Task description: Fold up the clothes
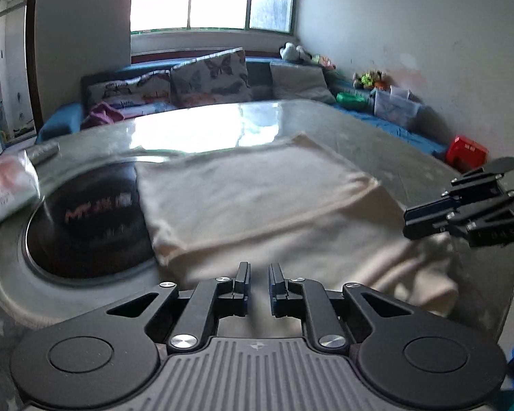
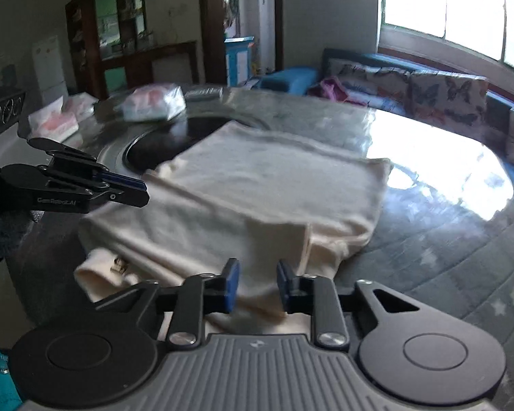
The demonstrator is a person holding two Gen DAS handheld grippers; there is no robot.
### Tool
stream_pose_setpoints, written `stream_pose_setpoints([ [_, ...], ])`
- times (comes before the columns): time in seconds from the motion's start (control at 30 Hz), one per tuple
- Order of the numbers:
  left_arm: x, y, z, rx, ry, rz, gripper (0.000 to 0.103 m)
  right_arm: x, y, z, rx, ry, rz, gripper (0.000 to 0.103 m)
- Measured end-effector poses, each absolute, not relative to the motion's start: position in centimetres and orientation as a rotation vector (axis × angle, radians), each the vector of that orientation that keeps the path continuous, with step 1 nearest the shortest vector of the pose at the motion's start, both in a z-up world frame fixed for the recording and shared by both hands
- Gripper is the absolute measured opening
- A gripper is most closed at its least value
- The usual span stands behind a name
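Note:
A cream garment (image 1: 257,198) lies partly folded on a glossy grey table (image 1: 195,126), its upper layer doubled over the lower. It also shows in the right wrist view (image 2: 257,188). My left gripper (image 1: 259,275) hovers just above the garment's near edge, open with a narrow gap and empty. My right gripper (image 2: 255,279) is open and empty over the garment's near right corner. The right gripper shows at the right of the left wrist view (image 1: 425,221). The left gripper shows at the left of the right wrist view (image 2: 133,191).
A dark round inset (image 1: 85,226) sits in the table left of the garment. Plastic-wrapped packs (image 2: 154,102) lie at the table's far left. A sofa with butterfly cushions (image 1: 209,78) runs behind the table. A red box (image 1: 466,150) stands at the right.

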State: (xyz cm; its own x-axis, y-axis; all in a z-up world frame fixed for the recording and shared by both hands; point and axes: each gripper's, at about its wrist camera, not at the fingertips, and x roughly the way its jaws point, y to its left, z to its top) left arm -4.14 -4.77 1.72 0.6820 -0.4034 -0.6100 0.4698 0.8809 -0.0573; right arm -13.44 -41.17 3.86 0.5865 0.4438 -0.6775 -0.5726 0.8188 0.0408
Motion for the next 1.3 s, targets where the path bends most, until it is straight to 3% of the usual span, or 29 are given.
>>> stream_pose_setpoints([
  [0.4,-5.0,-4.6,1.8,0.124,0.659,-0.502,0.013,-10.8,-39.7,5.1,-0.212,0.668,0.594,0.015],
  [0.63,-7.5,-4.6,2.4,0.201,0.648,-0.554,0.014,-9.2,-39.3,3.4,-0.229,0.721,0.567,0.015],
  [0.87,-10.4,-5.2,2.6,0.318,0.618,-0.617,0.035,-12.8,-39.6,4.0,-0.266,0.707,0.622,0.016],
  [1.3,-12.1,-6.5,1.3,0.433,0.566,-0.651,0.039,-15.8,-38.9,3.4,-0.337,0.71,0.649,0.019],
])
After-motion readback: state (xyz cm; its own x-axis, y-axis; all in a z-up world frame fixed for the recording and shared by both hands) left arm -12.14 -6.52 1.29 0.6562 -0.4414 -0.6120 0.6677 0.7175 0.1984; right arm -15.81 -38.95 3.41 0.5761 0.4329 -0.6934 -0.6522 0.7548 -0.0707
